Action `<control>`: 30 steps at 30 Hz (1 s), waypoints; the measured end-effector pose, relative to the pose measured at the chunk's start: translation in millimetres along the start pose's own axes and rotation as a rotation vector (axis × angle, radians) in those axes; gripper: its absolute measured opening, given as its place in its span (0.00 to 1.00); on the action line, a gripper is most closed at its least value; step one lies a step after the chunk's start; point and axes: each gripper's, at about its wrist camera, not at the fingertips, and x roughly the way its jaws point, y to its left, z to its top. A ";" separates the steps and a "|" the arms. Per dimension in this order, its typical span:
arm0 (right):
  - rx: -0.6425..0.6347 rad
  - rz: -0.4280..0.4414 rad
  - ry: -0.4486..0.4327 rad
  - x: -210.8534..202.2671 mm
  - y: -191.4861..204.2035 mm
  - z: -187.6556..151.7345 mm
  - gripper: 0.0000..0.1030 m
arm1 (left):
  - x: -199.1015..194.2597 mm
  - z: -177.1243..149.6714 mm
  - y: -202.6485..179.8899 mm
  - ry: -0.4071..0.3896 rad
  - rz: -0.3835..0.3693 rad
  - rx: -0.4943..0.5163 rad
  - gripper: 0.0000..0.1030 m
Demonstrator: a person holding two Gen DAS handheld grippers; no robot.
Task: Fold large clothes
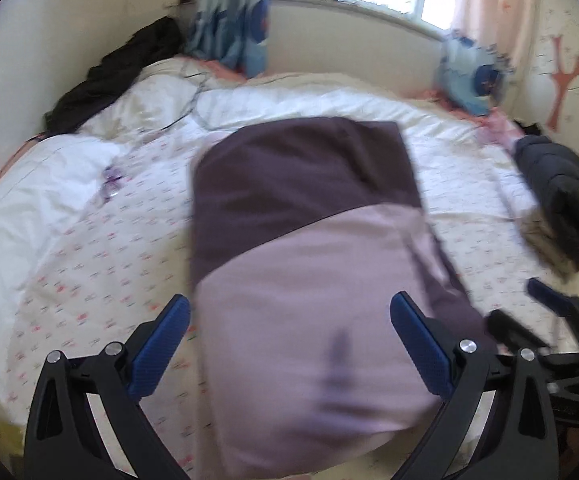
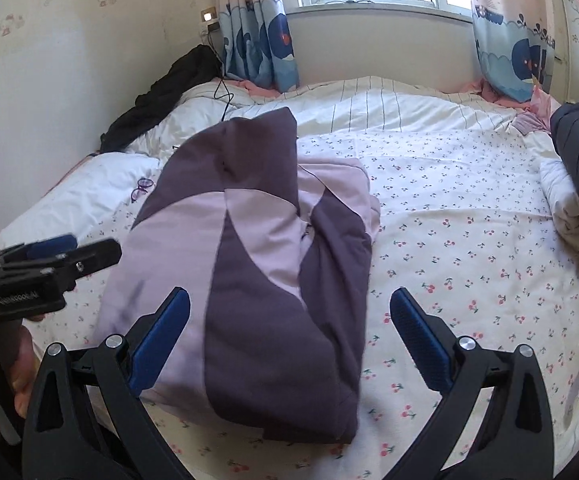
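Folded purple jacket (image 2: 249, 264) lies on bed (image 2: 469, 240). Right gripper (image 2: 289, 320) above its near end, jaws spread; left gripper (image 2: 45, 256) beside jacket's left edge.

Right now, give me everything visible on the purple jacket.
The purple jacket is two-tone: dark plum and pale lilac curved panels, soft, slightly padded-looking fabric. It lies folded into a rough long bundle, flat on the floral bedsheet, lengthwise toward the window. Both grippers, left and right, are open above its near end; neither grips it.
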 end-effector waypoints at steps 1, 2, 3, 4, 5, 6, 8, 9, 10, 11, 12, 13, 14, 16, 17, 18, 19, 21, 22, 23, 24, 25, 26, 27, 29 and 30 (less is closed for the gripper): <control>-0.007 -0.010 -0.006 -0.8 5.2 1.3 0.94 | 1.2 -0.6 3.4 0.014 0.031 -0.001 0.93; -0.013 -0.024 -0.004 -0.3 8.4 3.2 0.94 | 2.0 -1.1 6.2 0.022 0.053 -0.004 0.93; -0.023 -0.046 0.001 0.6 14.1 5.0 0.94 | 2.4 -0.9 10.1 0.030 0.068 -0.006 0.93; -0.031 -0.059 0.005 2.2 18.6 5.9 0.94 | 1.4 -1.9 12.4 0.032 0.065 -0.005 0.93; -0.035 -0.063 0.010 4.5 21.5 6.2 0.94 | -0.1 -3.4 14.8 0.033 0.065 -0.006 0.93; -0.032 -0.056 0.013 6.4 24.4 6.3 0.94 | -1.5 -5.4 17.6 0.034 0.065 -0.011 0.93; -0.029 -0.055 0.019 9.5 27.3 7.1 0.94 | -4.1 -8.8 22.2 0.041 0.061 -0.030 0.93; -0.031 -0.069 0.024 11.8 29.8 7.1 0.94 | -4.0 -9.3 23.2 0.044 0.060 -0.036 0.93; -0.031 -0.077 0.029 13.5 31.3 6.8 0.94 | -3.2 -9.1 23.1 0.053 0.060 -0.035 0.93; -0.028 -0.080 0.037 16.1 33.0 6.6 0.94 | -2.2 -8.9 21.8 0.063 0.062 -0.028 0.93; -0.025 -0.079 0.043 17.8 33.8 6.4 0.94 | -1.1 -9.3 20.9 0.069 0.066 -0.022 0.93; -0.024 -0.084 0.048 19.6 34.8 6.0 0.94 | 0.7 -8.8 19.2 0.084 0.075 -0.011 0.93; -0.027 -0.090 0.050 21.0 35.9 5.7 0.94 | 1.3 -9.2 17.4 0.092 0.080 -0.002 0.93; -0.034 -0.100 0.049 22.4 37.3 5.9 0.94 | 0.1 -10.1 13.8 0.098 0.094 0.014 0.93; -0.036 -0.105 0.045 22.1 38.1 5.8 0.94 | -1.7 -10.9 13.0 0.092 0.097 0.015 0.93; -0.035 -0.105 0.041 21.3 38.3 5.7 0.94 | -3.2 -11.2 13.2 0.090 0.101 0.015 0.93; -0.032 -0.103 0.037 20.6 37.8 5.5 0.94 | -5.1 -11.6 13.4 0.085 0.101 0.013 0.93; -0.029 -0.102 0.033 20.1 36.6 5.4 0.94 | -8.1 -12.3 15.2 0.081 0.088 0.003 0.93; -0.028 -0.102 0.031 19.5 36.5 5.1 0.94 | -9.4 -12.3 15.8 0.080 0.079 -0.002 0.93; -0.027 -0.101 0.028 18.7 36.5 4.9 0.94 | -10.5 -12.2 16.2 0.078 0.075 -0.004 0.93; -0.027 -0.100 0.025 17.3 36.2 5.0 0.94 | -10.8 -12.1 16.7 0.076 0.075 -0.004 0.93; -0.027 -0.099 0.020 15.9 36.2 5.2 0.94 | -11.6 -12.5 16.6 0.074 0.077 -0.001 0.93; -0.028 -0.099 0.015 14.6 36.8 5.2 0.94 | -11.9 -12.6 16.2 0.073 0.079 0.001 0.93; -0.031 -0.101 0.011 13.7 37.5 5.1 0.94 | -11.9 -13.0 16.2 0.073 0.081 0.001 0.93; -0.033 -0.104 0.014 13.8 38.1 5.0 0.94 | -11.9 -13.7 16.7 0.074 0.085 -0.002 0.93; -0.033 -0.102 0.016 13.7 38.2 4.4 0.94 | -11.8 -14.1 16.8 0.076 0.086 -0.003 0.93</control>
